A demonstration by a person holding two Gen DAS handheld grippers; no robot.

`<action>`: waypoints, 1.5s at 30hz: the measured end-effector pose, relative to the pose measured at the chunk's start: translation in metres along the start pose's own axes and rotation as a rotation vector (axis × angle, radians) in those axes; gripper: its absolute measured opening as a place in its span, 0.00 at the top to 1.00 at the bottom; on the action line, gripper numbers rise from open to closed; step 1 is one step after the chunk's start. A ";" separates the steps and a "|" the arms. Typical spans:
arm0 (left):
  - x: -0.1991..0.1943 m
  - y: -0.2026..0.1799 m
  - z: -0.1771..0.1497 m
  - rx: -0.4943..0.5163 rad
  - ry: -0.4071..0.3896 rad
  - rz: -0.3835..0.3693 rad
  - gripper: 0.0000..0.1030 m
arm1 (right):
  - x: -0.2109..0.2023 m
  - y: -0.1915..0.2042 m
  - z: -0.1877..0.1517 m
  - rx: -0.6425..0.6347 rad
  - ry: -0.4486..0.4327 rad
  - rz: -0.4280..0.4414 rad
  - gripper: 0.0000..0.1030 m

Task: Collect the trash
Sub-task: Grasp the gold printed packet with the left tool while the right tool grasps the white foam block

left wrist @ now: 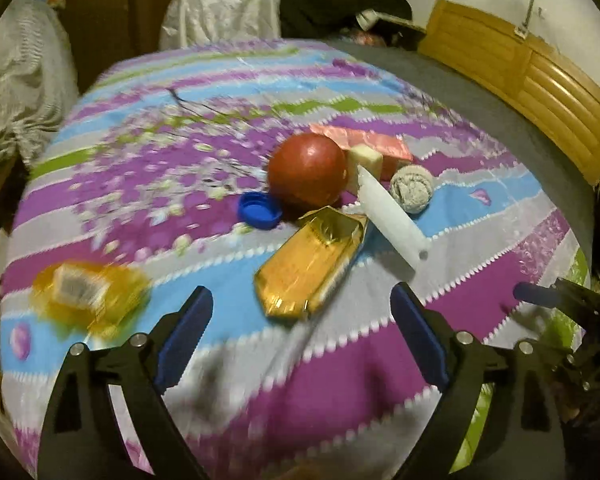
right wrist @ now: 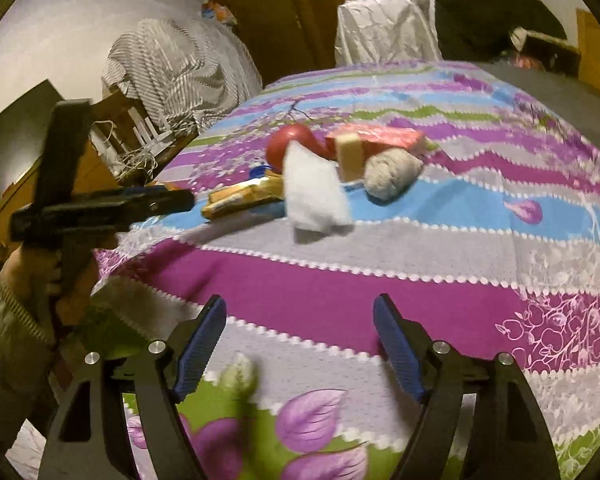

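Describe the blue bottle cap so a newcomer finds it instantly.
On the striped purple bedspread sits a cluster of litter around a red ball. The bottle cap lies just left of the ball, open side up. It is the only blue, round, shallow piece there.

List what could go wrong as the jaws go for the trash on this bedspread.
1. The gold wrapper lies on soft, wrinkled bedspread; open jaws of the left gripper may pinch fabric too.
2. The red ball touches the clutter and may roll if bumped.
3. The right gripper works close by; the two could collide.
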State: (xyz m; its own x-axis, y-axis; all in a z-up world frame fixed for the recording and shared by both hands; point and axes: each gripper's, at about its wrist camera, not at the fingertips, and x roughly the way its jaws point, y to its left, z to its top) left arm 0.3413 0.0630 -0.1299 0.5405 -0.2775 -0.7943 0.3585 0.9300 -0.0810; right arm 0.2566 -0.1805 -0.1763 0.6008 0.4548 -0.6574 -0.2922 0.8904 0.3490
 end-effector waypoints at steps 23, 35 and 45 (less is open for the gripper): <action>0.014 -0.027 0.008 0.054 0.088 0.013 0.59 | 0.009 -0.020 -0.005 0.055 0.020 0.078 0.25; -0.006 -0.038 -0.069 0.014 0.150 0.029 0.47 | 0.030 -0.003 0.050 -0.118 0.101 0.040 0.25; 0.000 -0.042 -0.067 0.021 0.152 0.066 0.35 | 0.123 0.010 0.122 -0.093 0.304 0.038 0.25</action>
State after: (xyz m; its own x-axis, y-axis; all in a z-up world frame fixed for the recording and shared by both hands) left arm 0.2755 0.0397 -0.1669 0.4428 -0.1747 -0.8795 0.3422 0.9395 -0.0144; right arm 0.4185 -0.1180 -0.1728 0.3422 0.4600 -0.8193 -0.3857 0.8639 0.3239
